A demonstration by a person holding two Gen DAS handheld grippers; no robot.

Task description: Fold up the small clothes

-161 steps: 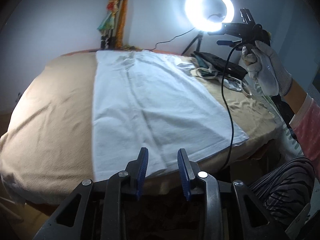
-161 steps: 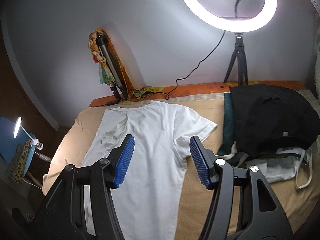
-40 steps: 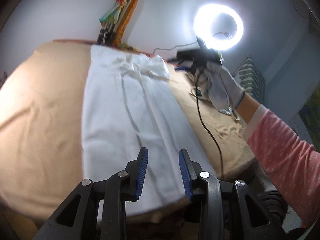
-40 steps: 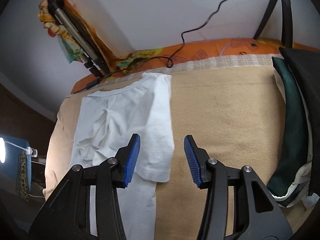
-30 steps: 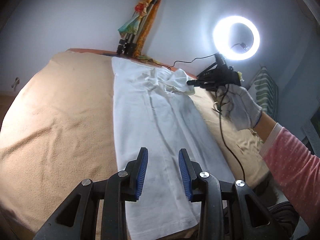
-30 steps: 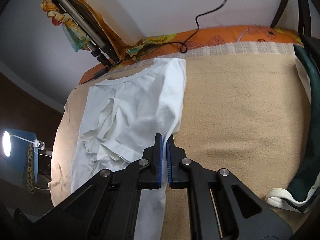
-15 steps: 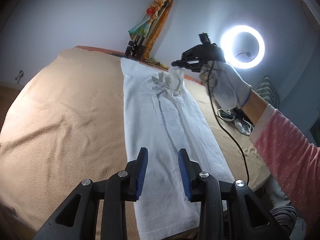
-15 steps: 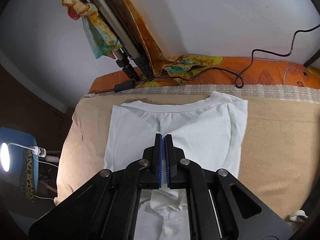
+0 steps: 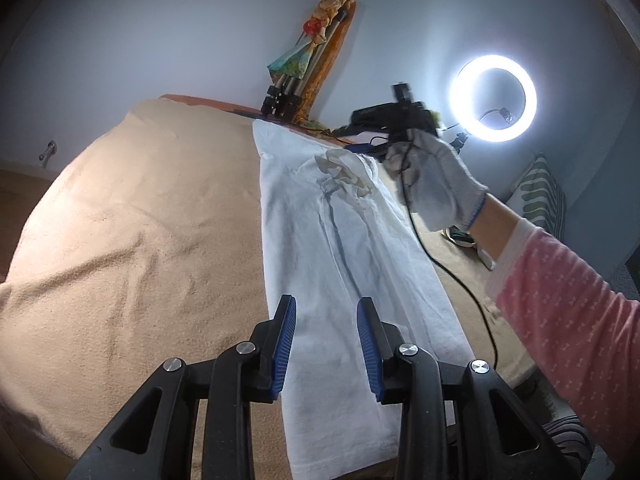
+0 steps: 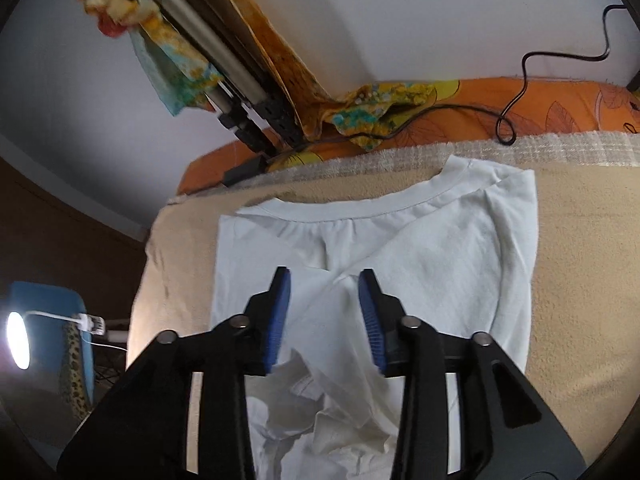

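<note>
A white T-shirt (image 9: 344, 248) lies flat on the tan blanket (image 9: 132, 220), folded into a long narrow strip. Both sleeves are folded inward and bunch up in the upper middle (image 9: 344, 172). My left gripper (image 9: 326, 344) is open and empty above the shirt's hem end. My right gripper (image 10: 324, 316) is open and empty just above the chest, below the collar (image 10: 372, 210). The right gripper also shows in the left wrist view (image 9: 362, 146), held by a white-gloved hand (image 9: 436, 184) at the shirt's far end. The crumpled sleeve (image 10: 320, 412) lies under its jaws.
A ring light (image 9: 493, 99) stands at the far right. A folded tripod with colourful cloth (image 10: 208, 52) leans on the wall behind the bed. A black cable (image 10: 520, 92) runs along the orange bedding. A small lamp (image 10: 18, 340) glows off the left side.
My right gripper carried the right sleeve across onto the shirt's middle, then opened and let it go. The sleeve now lies crumpled on the chest. My left gripper stayed open over the hem.
</note>
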